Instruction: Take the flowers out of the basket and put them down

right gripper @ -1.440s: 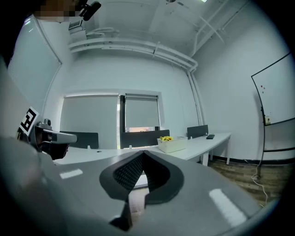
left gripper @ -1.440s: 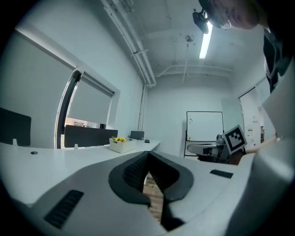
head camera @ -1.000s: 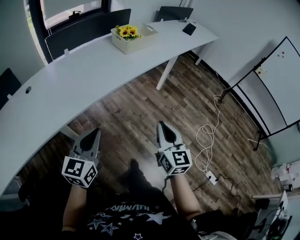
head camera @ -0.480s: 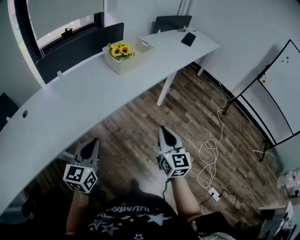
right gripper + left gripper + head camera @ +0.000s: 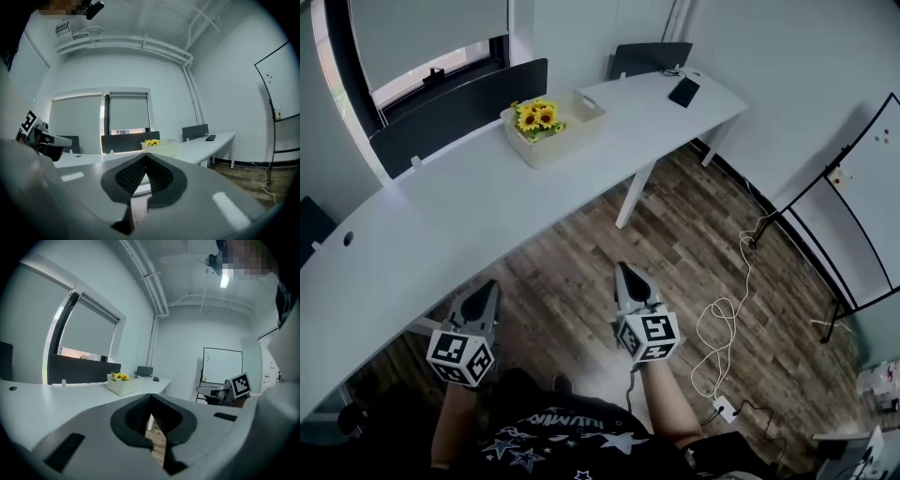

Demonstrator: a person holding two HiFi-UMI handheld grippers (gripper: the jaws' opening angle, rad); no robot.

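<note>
While looking down from the head view, find yellow flowers [image 5: 536,116] bunched in the left end of a cream basket [image 5: 570,141], not yet taken out. Find that basket standing toward the far end of a long curved white table [image 5: 441,216], with a dark flat item [image 5: 683,91] farther along. Find the left gripper [image 5: 487,289] and right gripper [image 5: 624,272] low over the wood floor [image 5: 694,225], well apart from the basket, each with jaws pressed together on nothing. Spot a whiteboard [image 5: 867,206] at the right.
</note>
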